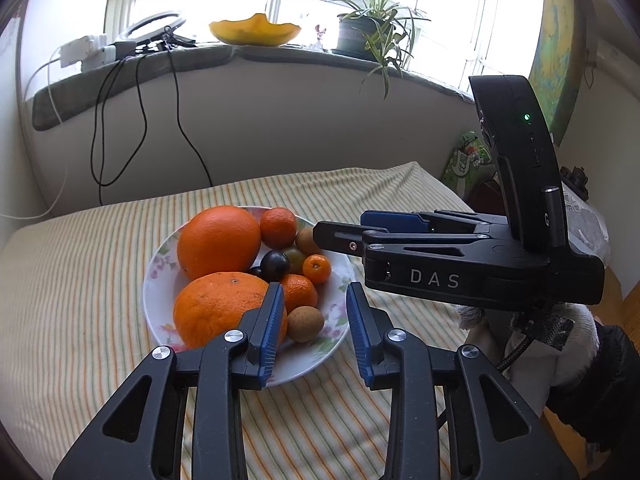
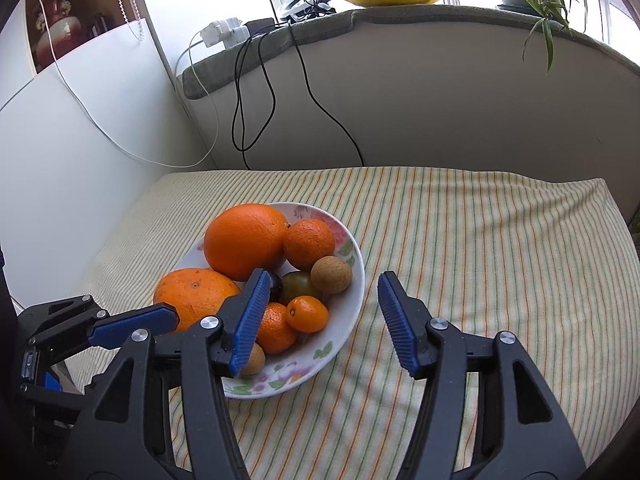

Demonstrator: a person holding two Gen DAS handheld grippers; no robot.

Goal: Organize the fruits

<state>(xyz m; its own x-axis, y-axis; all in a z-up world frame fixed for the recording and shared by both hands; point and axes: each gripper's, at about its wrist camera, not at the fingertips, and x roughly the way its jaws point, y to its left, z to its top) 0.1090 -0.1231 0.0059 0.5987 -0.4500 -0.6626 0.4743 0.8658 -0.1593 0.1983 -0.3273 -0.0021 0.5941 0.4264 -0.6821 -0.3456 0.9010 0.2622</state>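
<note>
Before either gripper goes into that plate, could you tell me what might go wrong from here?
The fruit is heaped on a shallow plate; nudging a large orange could roll the small kumquat or the brown fruit onto the striped cloth. Both open grippers, left gripper and right gripper, crowd the same side and might collide.

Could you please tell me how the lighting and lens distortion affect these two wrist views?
Left wrist view: the window is blown out white and the sill curves from fisheye, yet the plate of fruit stays sharp. Right wrist view: same overexposed glass, dark corner vignetting, soft shadows on the striped cloth.
</note>
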